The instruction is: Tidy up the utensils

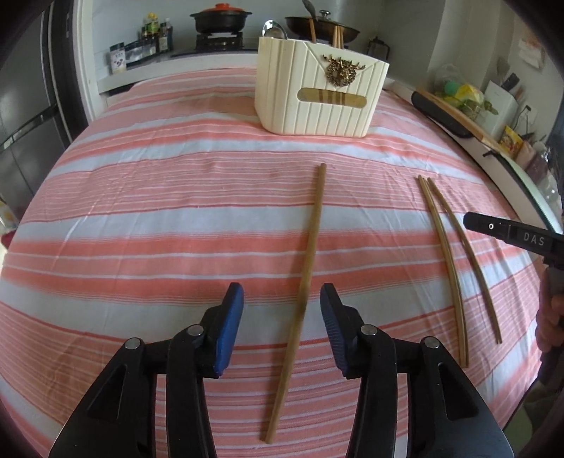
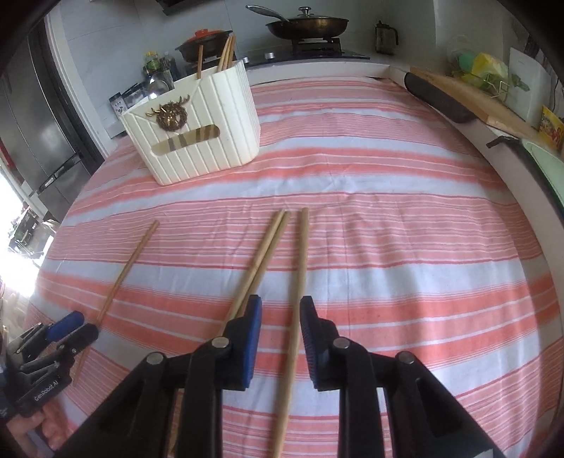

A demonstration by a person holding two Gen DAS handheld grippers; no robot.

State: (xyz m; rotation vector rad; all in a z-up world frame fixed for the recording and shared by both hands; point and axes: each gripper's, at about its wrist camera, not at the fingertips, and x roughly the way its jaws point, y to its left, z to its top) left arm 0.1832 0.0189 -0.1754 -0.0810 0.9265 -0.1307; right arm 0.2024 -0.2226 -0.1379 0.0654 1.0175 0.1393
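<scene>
Left gripper (image 1: 282,327): we hold it wide, straddling a lone chopstick (image 1: 303,282).
Right gripper (image 2: 281,340): we hold it narrower, around another chopstick (image 2: 298,299).
Holder (image 2: 197,141): ahead-left.

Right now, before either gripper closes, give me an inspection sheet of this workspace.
Surface: striped cloth, flat.
Job's things: cream holder upright, already holding chopsticks and a spoon; lone chopstick and three chopsticks lying loose.
Clutter: nothing seen.
Grippers: left gripper open, straddling the lone chopstick; right gripper open around the rightmost of the three.
Cables: nothing seen.
Surroundings: stove with black pot and lidded pan, fridge.
</scene>
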